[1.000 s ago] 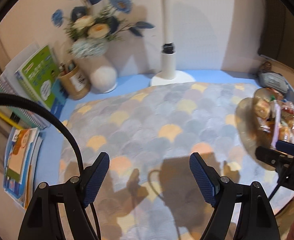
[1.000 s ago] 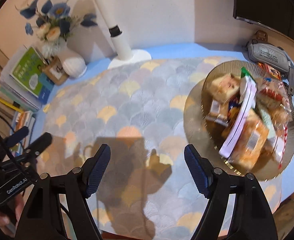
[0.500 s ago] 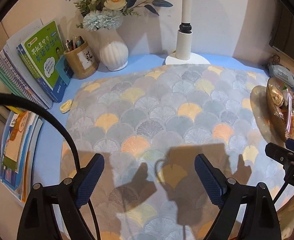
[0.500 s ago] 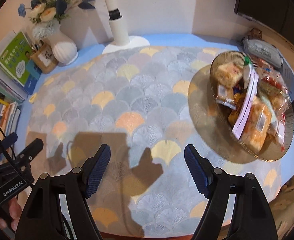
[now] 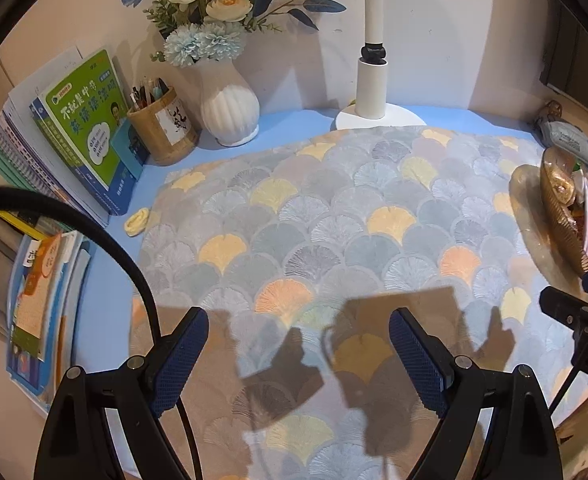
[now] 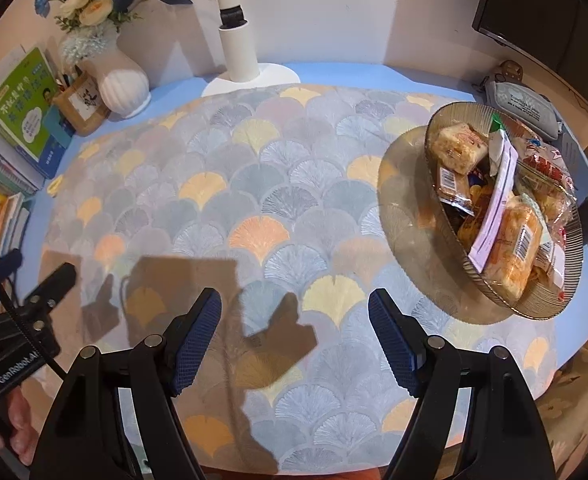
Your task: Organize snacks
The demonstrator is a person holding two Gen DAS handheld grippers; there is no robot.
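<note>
A ribbed glass bowl (image 6: 566,300) full of wrapped snack packets (image 6: 514,240) stands at the right of the fan-patterned mat (image 6: 253,200). It shows at the right edge of the left wrist view (image 5: 562,220). My right gripper (image 6: 294,336) is open and empty, held above the mat's front, left of the bowl. My left gripper (image 5: 298,344) is open and empty above the mat's front middle. Each gripper shows at the side of the other's view.
At the back stand a white vase of flowers (image 5: 229,108), a wooden pen pot (image 5: 161,128), a white lamp base (image 5: 378,116) and leaning books (image 5: 85,132). A grey pouch (image 6: 522,108) lies behind the bowl. A small yellow roll (image 5: 137,221) lies by the mat's left edge.
Both grippers have pulled back and risen, so more of the table shows. The bowl has slid toward the right edge in both views. Both stay open.
</note>
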